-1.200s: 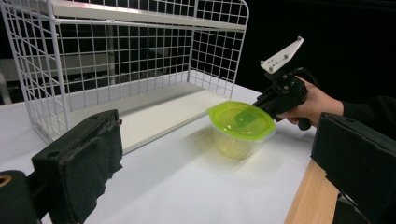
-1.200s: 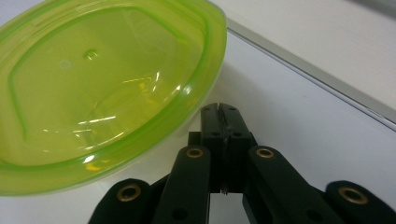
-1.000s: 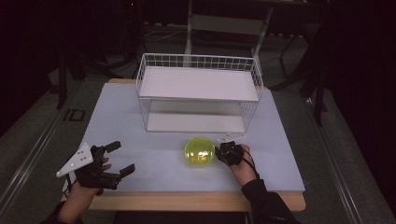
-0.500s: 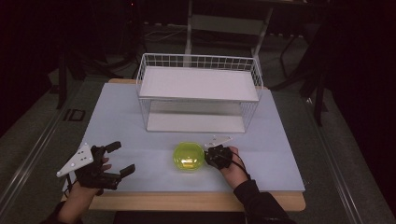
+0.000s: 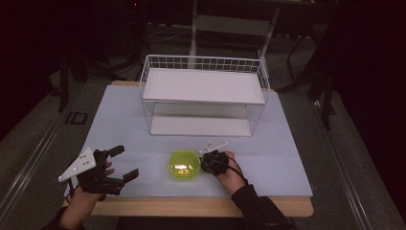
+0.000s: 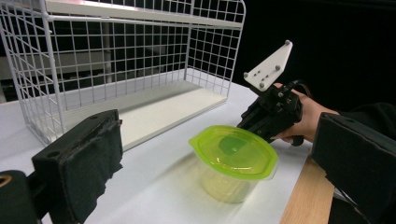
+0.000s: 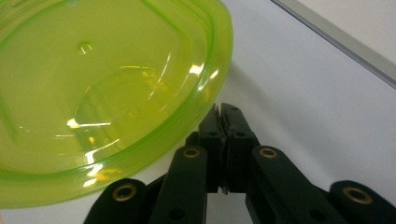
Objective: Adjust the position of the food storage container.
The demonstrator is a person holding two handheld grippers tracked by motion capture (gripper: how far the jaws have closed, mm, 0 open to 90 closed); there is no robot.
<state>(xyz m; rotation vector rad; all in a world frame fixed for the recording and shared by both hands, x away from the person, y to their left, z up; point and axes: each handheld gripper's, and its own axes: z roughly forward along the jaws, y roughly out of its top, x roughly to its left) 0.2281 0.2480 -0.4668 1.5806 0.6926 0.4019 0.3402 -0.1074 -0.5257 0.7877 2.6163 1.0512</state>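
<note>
Green-lidded container (image 5: 184, 165) now further left along the table's (image 5: 287, 143) near edge than a second ago, slid there from in front of the wire rack (image 5: 203, 100). Right gripper (image 5: 205, 162) pressed against its side, jaws clenched together with nothing between. Left gripper (image 5: 122, 163) parked wide open, well apart. Looks like a push toward centre, not a lift.

Wire rack stands at the back of a pale table

A white wire shelf rack (image 5: 203, 98), two white boards inside, sits on the light grey table (image 5: 297, 153) with its wooden front edge (image 5: 191, 207); dark chair legs (image 5: 330, 96) stand on the floor behind.
</note>
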